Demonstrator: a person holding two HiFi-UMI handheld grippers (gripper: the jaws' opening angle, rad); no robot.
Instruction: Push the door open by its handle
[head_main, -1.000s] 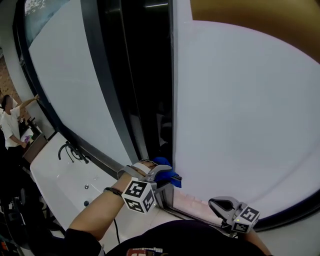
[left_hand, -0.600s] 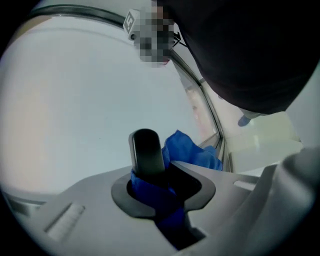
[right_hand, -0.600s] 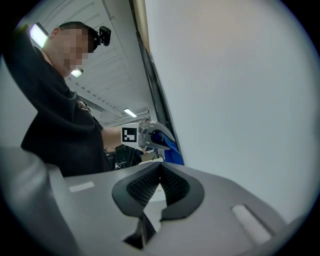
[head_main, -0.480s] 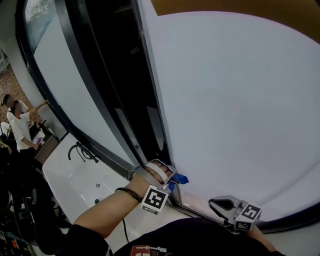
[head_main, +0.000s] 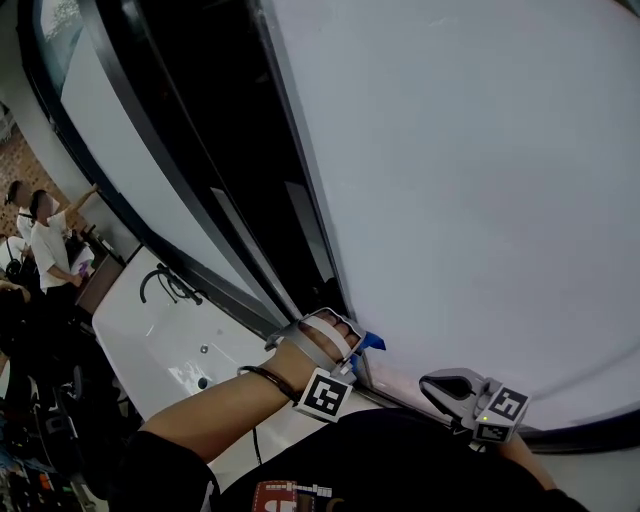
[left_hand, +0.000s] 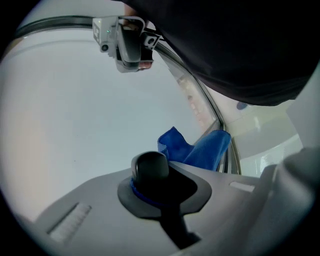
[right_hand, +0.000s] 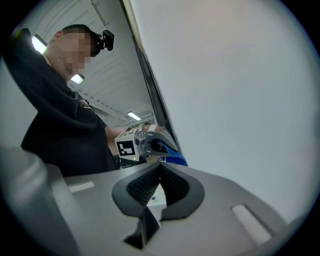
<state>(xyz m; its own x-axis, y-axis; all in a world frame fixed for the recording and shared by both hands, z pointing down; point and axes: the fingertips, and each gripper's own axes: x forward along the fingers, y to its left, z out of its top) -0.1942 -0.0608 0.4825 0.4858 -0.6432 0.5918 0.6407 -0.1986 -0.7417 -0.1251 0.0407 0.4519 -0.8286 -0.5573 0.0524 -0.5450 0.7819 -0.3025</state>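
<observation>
The door is a big white panel that fills the right of the head view, and a dark gap runs along its left edge. I cannot make out a handle. My left gripper has its blue fingertips against the door's lower left edge. Its jaws have just been closing; the tips now meet, and nothing shows between them. My right gripper hangs low by the door's bottom right. Its ribbed pads meet at the tips and hold nothing.
A black frame and a white wall panel stand left of the gap. Below them is a white basin with a black tap. Two people stand at the far left.
The left hand has rolled and sunk a little at the door's edge, and its blue jaws have closed. The right gripper has hardly moved. The door now fills more of the view.
</observation>
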